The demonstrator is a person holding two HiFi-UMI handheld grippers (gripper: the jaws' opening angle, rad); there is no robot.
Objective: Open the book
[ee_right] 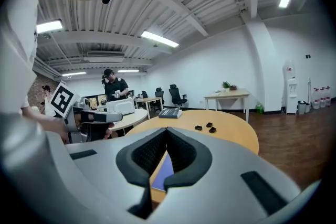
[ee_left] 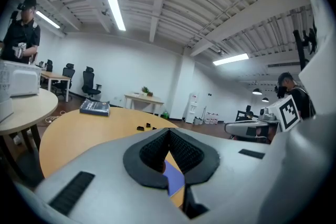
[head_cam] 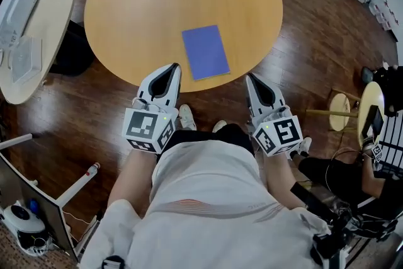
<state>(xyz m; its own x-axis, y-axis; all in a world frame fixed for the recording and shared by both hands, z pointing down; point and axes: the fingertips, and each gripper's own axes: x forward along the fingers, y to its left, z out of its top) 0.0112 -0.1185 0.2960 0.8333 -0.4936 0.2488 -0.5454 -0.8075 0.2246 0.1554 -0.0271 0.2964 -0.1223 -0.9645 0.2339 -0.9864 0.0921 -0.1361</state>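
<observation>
**Closed book (head_cam: 205, 51) at the near edge of the worktop (head_cam: 138, 16).**
Left hand-held gripper (head_cam: 172, 67) and right hand-held gripper (head_cam: 250, 77) wait beside the book, jaws together, empty. Best to lift only the cover's free edge.

The left gripper (head_cam: 170, 69) and right gripper (head_cam: 252, 79) flank the torso (head_cam: 211, 198), pointing forward, the 2 pairs of jaws closed and empty.

We look steeply down on the round table (head_cam: 145, 16); both gripper views, low beside its near edge, face across that same top.
</observation>
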